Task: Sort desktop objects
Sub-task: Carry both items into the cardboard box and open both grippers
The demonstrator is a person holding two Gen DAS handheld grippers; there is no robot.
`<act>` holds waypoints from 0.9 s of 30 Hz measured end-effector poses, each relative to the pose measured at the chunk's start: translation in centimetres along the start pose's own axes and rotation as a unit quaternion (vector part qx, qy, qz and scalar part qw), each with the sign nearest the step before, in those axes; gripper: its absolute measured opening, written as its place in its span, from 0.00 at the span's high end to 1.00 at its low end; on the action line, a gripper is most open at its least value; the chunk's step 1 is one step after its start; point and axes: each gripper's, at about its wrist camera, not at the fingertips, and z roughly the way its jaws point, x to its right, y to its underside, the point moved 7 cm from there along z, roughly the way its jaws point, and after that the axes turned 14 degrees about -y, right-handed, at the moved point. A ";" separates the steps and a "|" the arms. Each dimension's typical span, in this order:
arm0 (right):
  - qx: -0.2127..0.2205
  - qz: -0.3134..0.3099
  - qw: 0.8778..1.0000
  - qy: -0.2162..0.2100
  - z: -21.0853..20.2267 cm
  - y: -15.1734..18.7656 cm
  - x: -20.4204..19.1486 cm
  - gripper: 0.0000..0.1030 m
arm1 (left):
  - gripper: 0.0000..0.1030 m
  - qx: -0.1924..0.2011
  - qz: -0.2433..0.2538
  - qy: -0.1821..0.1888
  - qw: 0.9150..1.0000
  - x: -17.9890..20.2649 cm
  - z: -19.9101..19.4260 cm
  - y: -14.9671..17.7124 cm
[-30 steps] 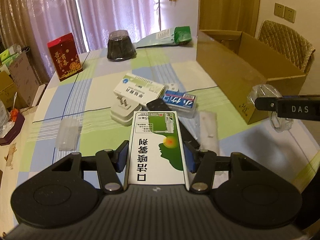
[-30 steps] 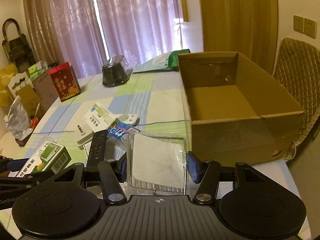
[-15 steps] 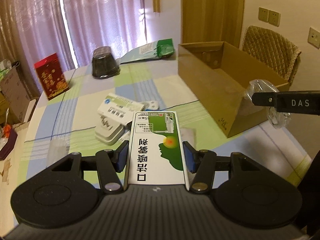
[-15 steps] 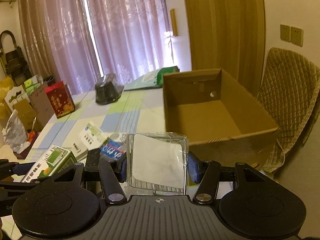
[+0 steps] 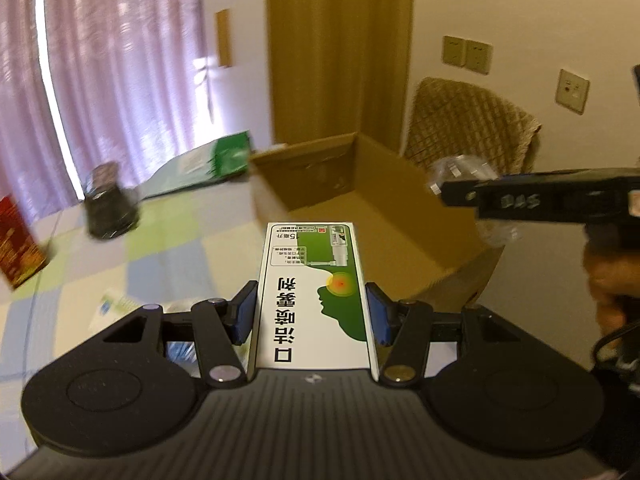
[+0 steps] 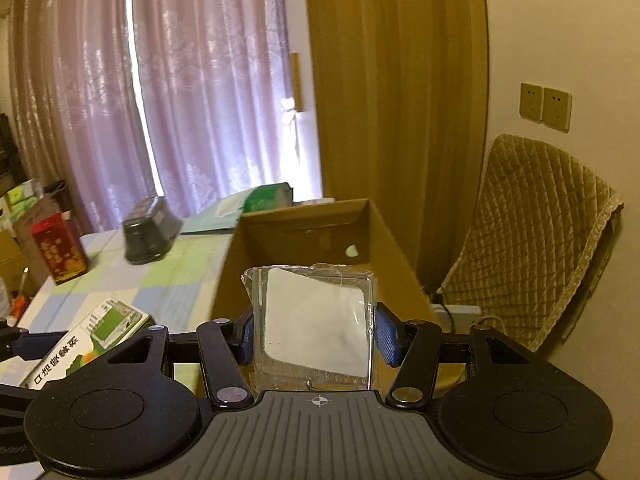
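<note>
My left gripper (image 5: pixel 311 312) is shut on a green and white medicine box (image 5: pixel 312 292), held in the air in front of the open cardboard box (image 5: pixel 372 216). The same medicine box (image 6: pixel 90 340) shows at the lower left of the right wrist view. My right gripper (image 6: pixel 316 332) is shut on a clear plastic packet (image 6: pixel 316 320) with a white insert, raised above the near end of the cardboard box (image 6: pixel 316 236). In the left wrist view the right gripper's finger (image 5: pixel 540 200) and the clear packet (image 5: pixel 460 172) hang over the box's right wall.
A checked tablecloth (image 5: pixel 168 248) carries a dark plastic container (image 5: pixel 110 208), a red box (image 5: pixel 16 248), a green and white bag (image 5: pixel 204 164) and a white medicine box (image 5: pixel 114 306). A quilted chair (image 6: pixel 536 240) stands right of the cardboard box. A hand (image 5: pixel 612 280) holds the right gripper.
Both grippers have risen and swung right toward the cardboard box, each still holding its item. The table's objects have slid left and down in both views.
</note>
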 end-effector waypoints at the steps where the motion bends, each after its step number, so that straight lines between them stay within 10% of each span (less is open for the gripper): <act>1: -0.001 0.001 1.000 0.001 0.4 -0.3 0.6 0.46 | 0.51 0.002 0.005 0.003 1.000 0.6 0.6 -0.5; 27: -0.029 0.043 0.999 0.016 5.0 1.2 6.9 0.46 | 0.50 0.005 0.092 0.021 0.996 7.8 10.0 -3.9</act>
